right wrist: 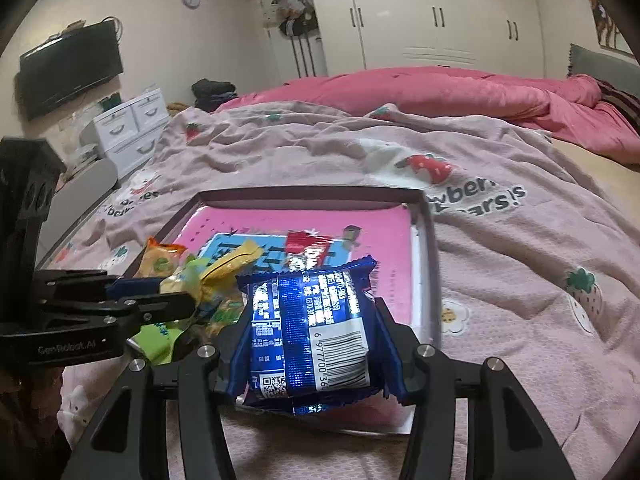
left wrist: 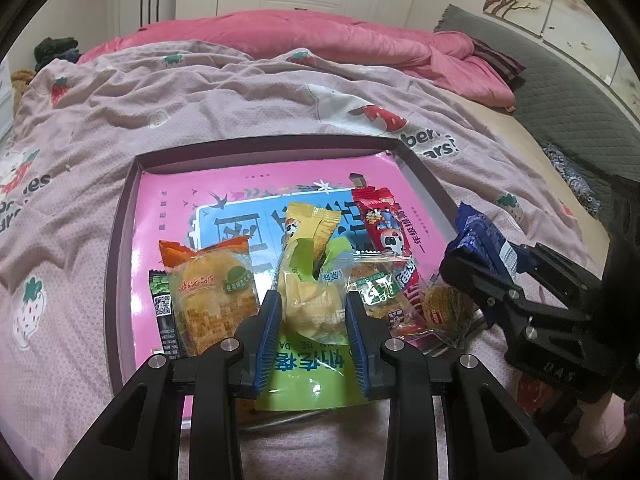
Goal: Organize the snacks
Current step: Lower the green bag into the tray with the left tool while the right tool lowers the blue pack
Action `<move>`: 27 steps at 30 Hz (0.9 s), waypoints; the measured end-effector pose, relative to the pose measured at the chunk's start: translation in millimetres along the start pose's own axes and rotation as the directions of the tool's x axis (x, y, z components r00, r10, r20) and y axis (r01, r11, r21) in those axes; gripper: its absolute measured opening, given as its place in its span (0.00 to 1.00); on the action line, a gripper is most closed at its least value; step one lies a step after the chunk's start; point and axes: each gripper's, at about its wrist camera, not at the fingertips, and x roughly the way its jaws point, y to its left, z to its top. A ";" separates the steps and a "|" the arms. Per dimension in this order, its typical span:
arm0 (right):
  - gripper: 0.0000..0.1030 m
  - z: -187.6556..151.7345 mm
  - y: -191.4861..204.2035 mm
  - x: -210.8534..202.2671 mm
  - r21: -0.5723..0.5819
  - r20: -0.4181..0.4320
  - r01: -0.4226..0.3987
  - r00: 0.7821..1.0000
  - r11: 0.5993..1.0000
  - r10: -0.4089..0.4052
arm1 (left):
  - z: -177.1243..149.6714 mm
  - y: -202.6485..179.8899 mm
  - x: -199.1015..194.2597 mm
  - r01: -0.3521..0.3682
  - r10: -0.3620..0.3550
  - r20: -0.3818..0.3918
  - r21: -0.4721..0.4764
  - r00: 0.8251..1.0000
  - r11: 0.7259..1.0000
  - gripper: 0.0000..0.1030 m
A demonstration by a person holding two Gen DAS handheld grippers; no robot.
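On the bed (left wrist: 120, 128), over a pale pink strawberry-print cover, sits a shallow tray (left wrist: 124, 216) with a dark rim and a pink picture book lying flat inside it. The snacks are heaped at the tray's near end. Farthest left is a slim black and green packet (left wrist: 160, 304), partly tucked under an orange-topped bag holding a golden cake (left wrist: 214, 288). Next comes a clear bag with a pale yellow pastry (left wrist: 310, 300), and the left tool (left wrist: 313, 312) has its blue pads pressed against both sides of it, jaws fairly narrow, low over the tray. Behind that bag a yellow wrapper (left wrist: 314, 220) sticks up. To the right lie a green-printed clear packet (left wrist: 374, 288), a long red packet (left wrist: 384, 224) with a cartoon face, and a small round brown biscuit (left wrist: 446, 306) in clear wrap at the tray's right edge. Farthest right, the right tool (right wrist: 310, 328) is clamped about half open on a shiny blue packet (right wrist: 308, 320), barcode side up, held above the tray's near right corner.
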 end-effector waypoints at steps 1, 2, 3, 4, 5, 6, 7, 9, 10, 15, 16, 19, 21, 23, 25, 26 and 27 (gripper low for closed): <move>0.52 -0.3 1.4 -0.2 -0.005 0.001 -0.003 1.000 1.000 0.003 | 0.1 0.2 0.4 0.001 -0.001 0.000 0.000 1.000 1.000 0.33; 0.52 -0.5 2.5 0.0 -0.009 0.002 -0.006 1.000 1.000 0.006 | 0.1 0.4 0.4 -0.001 0.001 0.001 -0.001 1.000 1.000 0.33; 0.52 -1.1 3.6 0.5 -0.011 0.001 -0.007 1.000 1.000 0.007 | -0.1 0.1 0.0 -0.002 0.002 0.002 -0.001 1.000 1.000 0.33; 0.52 -0.5 4.1 1.4 -0.012 -0.001 -0.009 1.000 1.000 0.009 | 0.2 0.6 0.2 -0.003 0.003 0.002 0.000 1.000 1.000 0.33; 0.52 -0.7 4.7 1.9 -0.012 -0.002 -0.010 1.000 1.000 0.009 | 0.1 1.2 0.1 -0.005 0.005 0.004 -0.001 1.000 1.000 0.33; 0.52 -0.6 5.1 2.2 -0.014 0.001 -0.009 1.000 1.000 0.009 | -0.2 1.7 -0.2 -0.007 0.007 0.005 -0.002 1.000 1.000 0.33; 0.52 -0.3 6.0 2.6 -0.018 0.002 -0.012 1.000 1.000 0.012 | 0.0 2.4 -0.1 -0.008 0.008 0.005 -0.002 1.000 1.000 0.33; 0.52 0.3 8.1 3.6 -0.026 0.006 -0.019 1.000 0.999 0.019 | -0.6 3.0 -0.6 -0.012 0.012 0.007 -0.002 1.000 1.000 0.33; 0.52 0.9 9.1 4.7 -0.030 0.005 -0.021 1.000 0.999 0.021 | -0.5 3.4 -0.5 -0.012 0.012 0.007 -0.002 1.000 1.000 0.33; 0.52 0.0 17.2 10.9 -0.063 -0.004 -0.026 1.000 0.998 0.026 | -0.1 4.8 -0.2 -0.010 0.010 0.006 -0.004 1.000 1.000 0.33; 0.53 0.2 18.3 11.4 -0.069 -0.004 -0.027 1.000 0.997 0.027 | 0.0 5.2 0.0 -0.009 0.009 0.006 -0.004 1.000 1.000 0.33; 0.53 0.8 21.0 13.2 -0.082 -0.002 -0.034 0.999 0.996 0.034 | 0.4 6.3 0.3 -0.007 0.007 0.006 -0.005 1.000 1.000 0.33; 0.53 0.5 21.9 14.2 -0.084 -0.005 -0.039 0.999 0.996 0.038 | 0.4 6.2 0.3 -0.008 0.008 0.006 -0.004 1.000 1.000 0.33; 0.53 0.0 22.0 14.9 -0.083 -0.009 -0.040 0.999 0.996 0.039 | 0.3 6.3 0.3 -0.008 0.008 0.006 -0.004 1.000 1.000 0.33; 0.53 -0.3 22.5 15.8 -0.082 -0.014 -0.044 0.999 0.996 0.043 | 0.3 6.4 0.4 -0.006 0.006 0.005 -0.005 1.000 1.000 0.33; 0.53 -0.6 23.2 15.9 -0.085 -0.012 -0.042 0.999 0.995 0.041 | 0.3 6.4 0.4 -0.007 0.007 0.006 -0.005 1.000 1.000 0.33; 0.53 -0.8 24.0 16.0 -0.090 -0.013 -0.038 0.999 0.995 0.037 | 0.3 6.3 0.4 -0.007 0.007 0.006 -0.005 1.000 1.000 0.33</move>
